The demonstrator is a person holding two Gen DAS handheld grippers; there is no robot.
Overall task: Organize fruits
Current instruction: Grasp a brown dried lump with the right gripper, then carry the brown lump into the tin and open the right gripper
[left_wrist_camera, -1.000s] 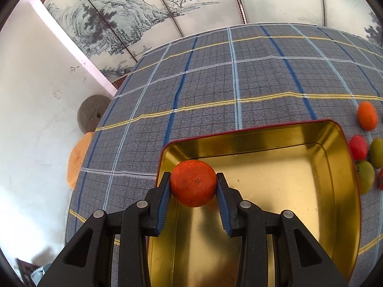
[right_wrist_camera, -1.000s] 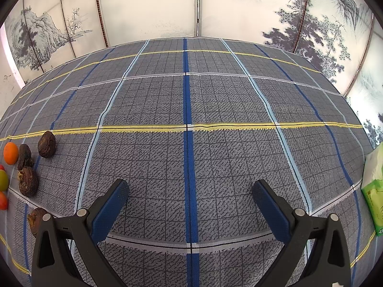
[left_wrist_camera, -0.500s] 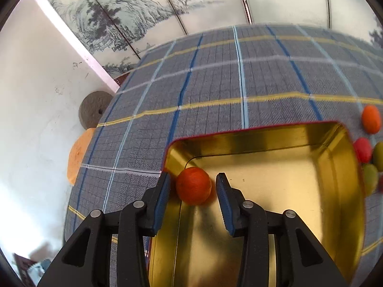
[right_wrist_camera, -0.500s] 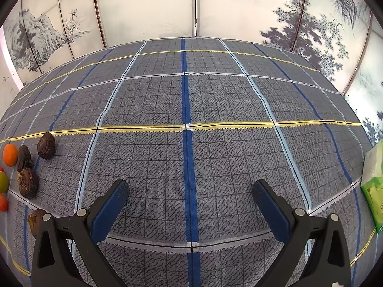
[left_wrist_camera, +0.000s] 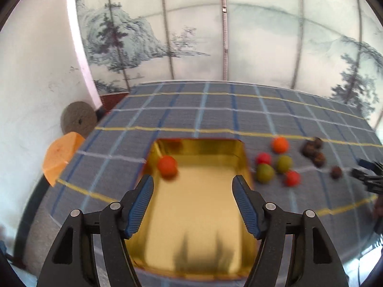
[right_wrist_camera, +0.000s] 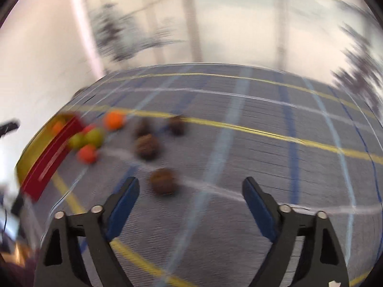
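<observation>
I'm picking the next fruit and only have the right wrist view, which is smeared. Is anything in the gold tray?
Observer: Yes. One orange-red fruit lies in the gold tray, near its far left corner.
Operator: Anything else in there?
Observer: No. The rest of the tray floor is bare and shows only dark reflections.
Operator: Is the left gripper holding anything?
Observer: No. The left gripper is over the tray with its jaws opening and nothing between them. The fruit lies just beyond its left fingertip.
</observation>
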